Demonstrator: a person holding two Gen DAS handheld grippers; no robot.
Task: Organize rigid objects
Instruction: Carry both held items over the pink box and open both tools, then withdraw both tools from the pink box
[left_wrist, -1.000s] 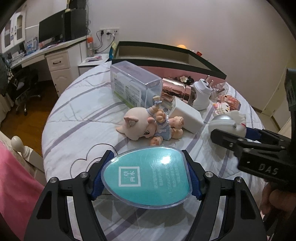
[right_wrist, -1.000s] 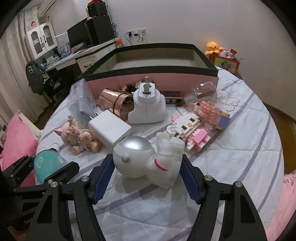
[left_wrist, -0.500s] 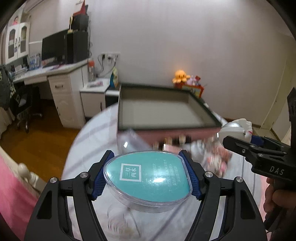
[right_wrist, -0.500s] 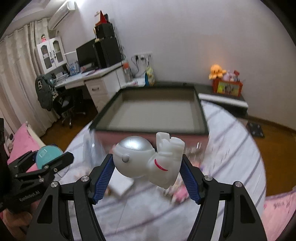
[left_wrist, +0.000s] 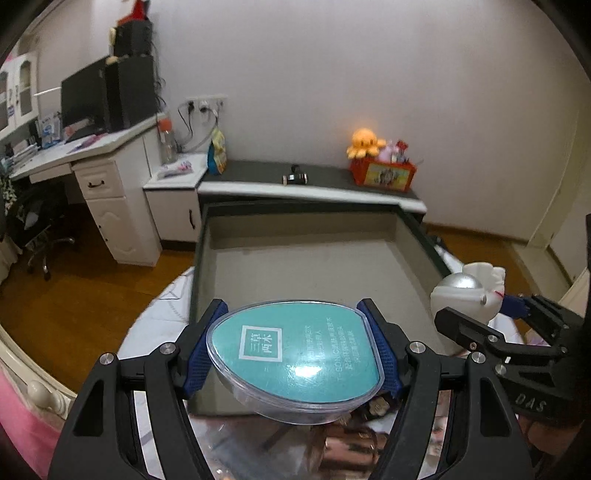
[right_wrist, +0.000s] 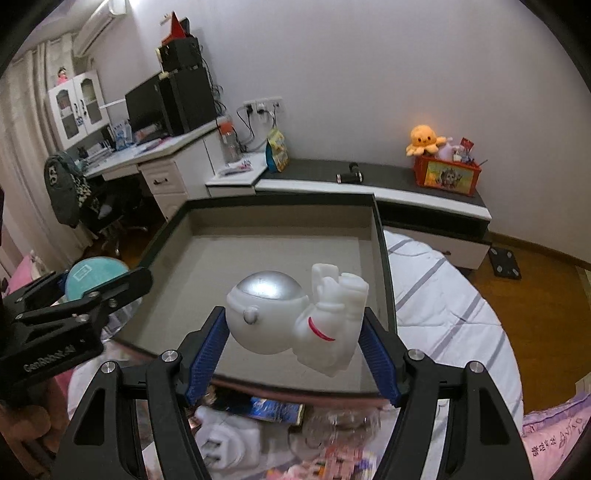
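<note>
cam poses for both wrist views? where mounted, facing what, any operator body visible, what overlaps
Left wrist: on the left hand-held gripper, angled down over the big dark-rimmed open box; grips a teal-labelled clear plastic case; operator's hand partly visible at right edge.
Right wrist: on the right hand-held gripper, same downward aim; grips a white astronaut figurine with silver visor.
Shared: box, each other's gripper, orange octopus plush.

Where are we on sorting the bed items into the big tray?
Nothing is in the tray yet; its floor looks bare. In hand: the left tongs grip the teal egg-shaped case, and the right tongs grip the astronaut figure, both held over the tray. Left: the white plug adapter and other blurred items on the bed.
</note>
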